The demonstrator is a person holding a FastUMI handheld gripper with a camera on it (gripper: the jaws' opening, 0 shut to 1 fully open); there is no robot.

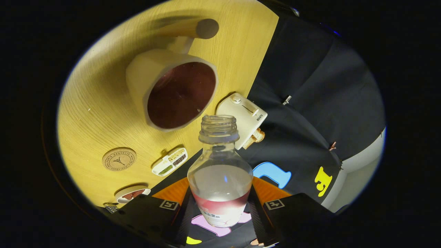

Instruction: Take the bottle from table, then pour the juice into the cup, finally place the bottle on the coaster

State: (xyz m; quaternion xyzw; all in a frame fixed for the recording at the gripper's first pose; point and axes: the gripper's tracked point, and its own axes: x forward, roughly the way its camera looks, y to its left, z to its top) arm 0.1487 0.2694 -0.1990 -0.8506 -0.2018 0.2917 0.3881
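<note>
**Bottle held tilted by the cup**

Gripper view: I see my hand-held gripper (pixel 220 206) clamped on the uncapped bottle (pixel 220 172), lower centre, both fingers pressing its sides. Its mouth sits just beside the cup (pixel 172 93), upper centre on the tabletop (pixel 100 113). The coaster (pixel 119 159) lies lower left.

A staged booth got up as a kitchen corner: a pale wood-grain table (pixel 103 103) backed by a black cloth wall (pixel 310 86) pinned with clips. On the table stand a toy-like toaster (pixel 244 119), a cup (pixel 172 89), a round coaster (pixel 119 159), a small divided tray (pixel 170 161) and a bowl (pixel 132 194).
</note>
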